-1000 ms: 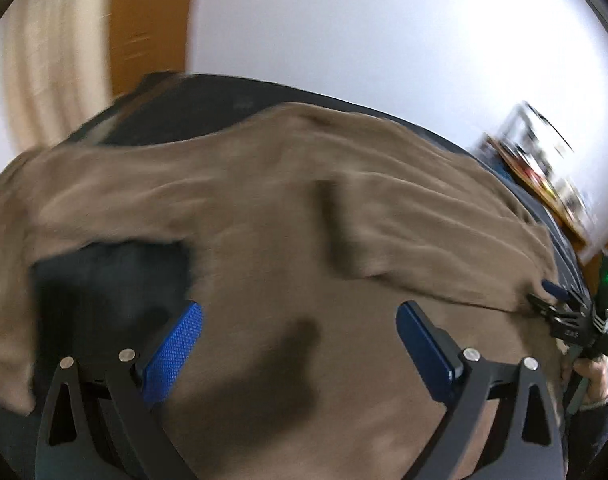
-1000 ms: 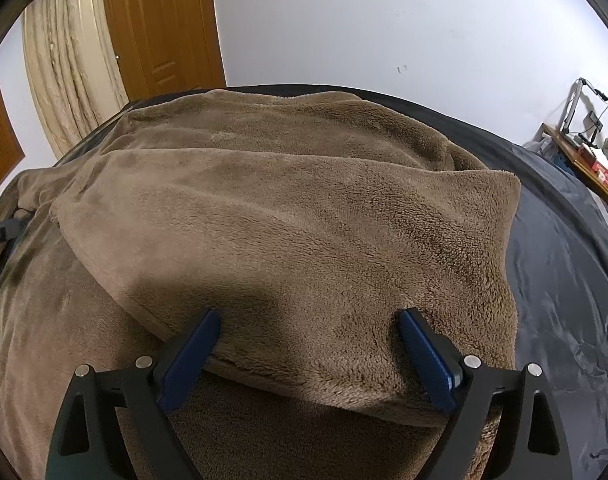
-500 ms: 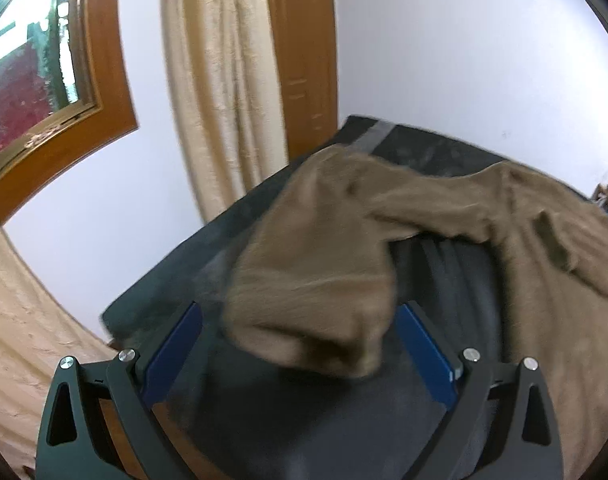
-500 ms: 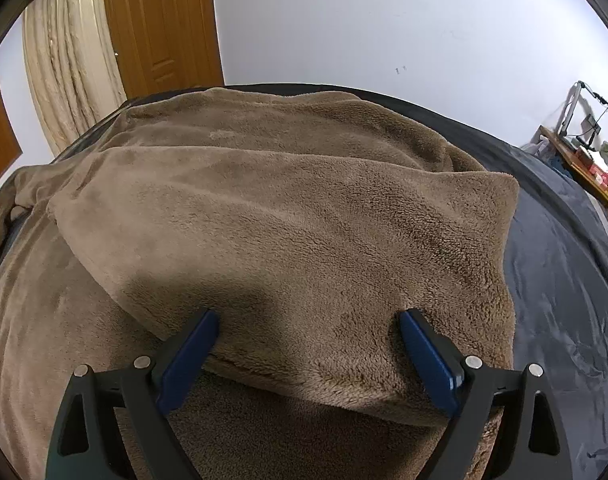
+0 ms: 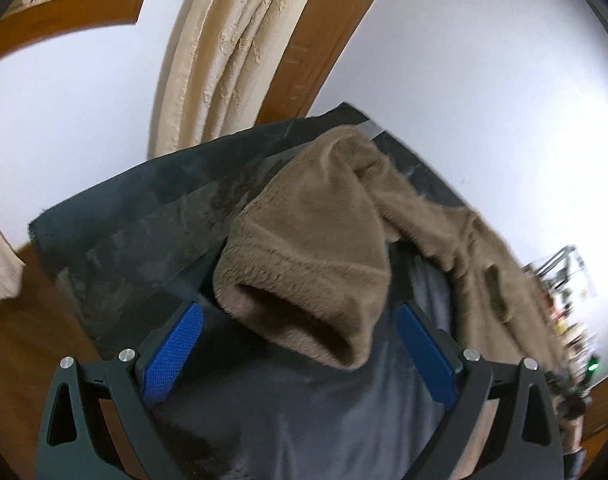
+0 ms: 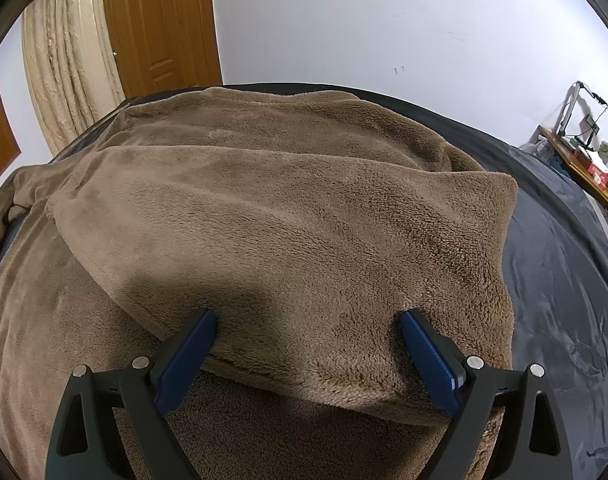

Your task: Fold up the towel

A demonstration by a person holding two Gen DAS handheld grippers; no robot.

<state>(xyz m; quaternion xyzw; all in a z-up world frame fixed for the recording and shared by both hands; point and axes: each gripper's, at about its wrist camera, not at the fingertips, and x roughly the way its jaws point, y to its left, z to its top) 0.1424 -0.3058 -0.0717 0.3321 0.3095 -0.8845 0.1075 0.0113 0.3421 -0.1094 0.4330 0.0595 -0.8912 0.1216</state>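
Tongs first: left gripper [image 5: 299, 344] stands apart, empty, a rolled corner of the brown towel [image 5: 308, 240] at twelve o'clock. Right gripper [image 6: 308, 354] is apart too, straddling the folded flap's edge. Towel [image 6: 287, 216] lies half folded over the dark sheet [image 6: 564, 280]. Probably mid-fold; next, close on that corner and carry it across.

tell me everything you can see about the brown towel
The towel is a large, thick, fluffy brown fleece-like cloth, spread over a dark sheet. One part is folded back over the rest, its thick edge lying between the open right gripper fingers. In the left view a rumpled corner lies ahead of the open left gripper.
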